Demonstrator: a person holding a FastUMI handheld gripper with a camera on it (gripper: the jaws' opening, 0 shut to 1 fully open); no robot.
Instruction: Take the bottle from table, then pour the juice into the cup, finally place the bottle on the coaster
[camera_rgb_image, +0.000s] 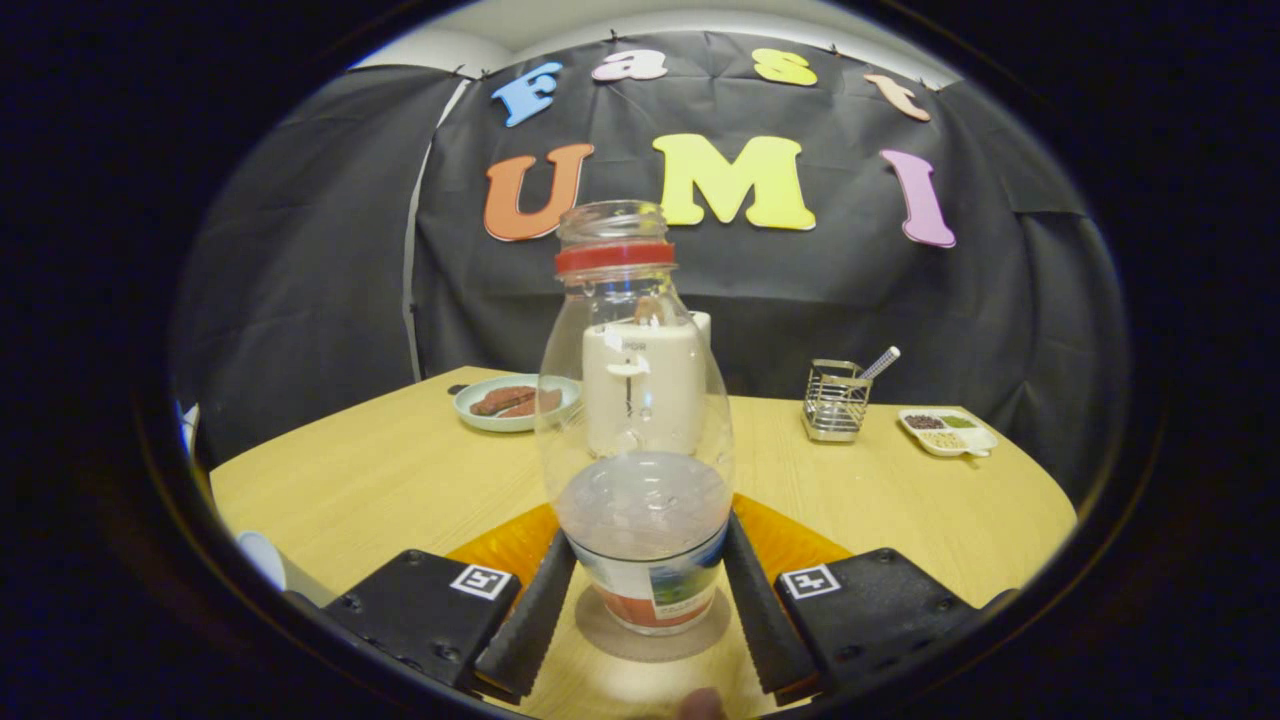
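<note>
A clear bottle (634, 430) with a red neck ring and no cap stands upright between the two fingers of the handheld gripper (646, 590), near the table's (380, 480) front edge. Its base rests on a round grey coaster (655, 632), with an orange mat (510, 548) showing behind it on both sides. The fingers flank the bottle's lower body at a narrow spread, each lying right against the label band; whether they press on it or have just let go cannot be told. The bottle appears nearly empty, with a pale haze low inside that may be residue. Behind it, seen through the glass toward the middle of the table, stands a white cup (644, 385); what it contains cannot be made out. Judging from the upright bottle on the coaster and its near-empty look, the pour seems finished and the final placement is either done or at its last instant, leaving only the release and withdrawal. The gripper sits low and level, pointing straight across the table toward the booth's back wall. Toward the far edge lie a pale green plate (515, 402) with brown food on the left, a wire holder (835, 402) with a utensil on the right, and a small divided dish (948, 432) near the far right corner.
</note>
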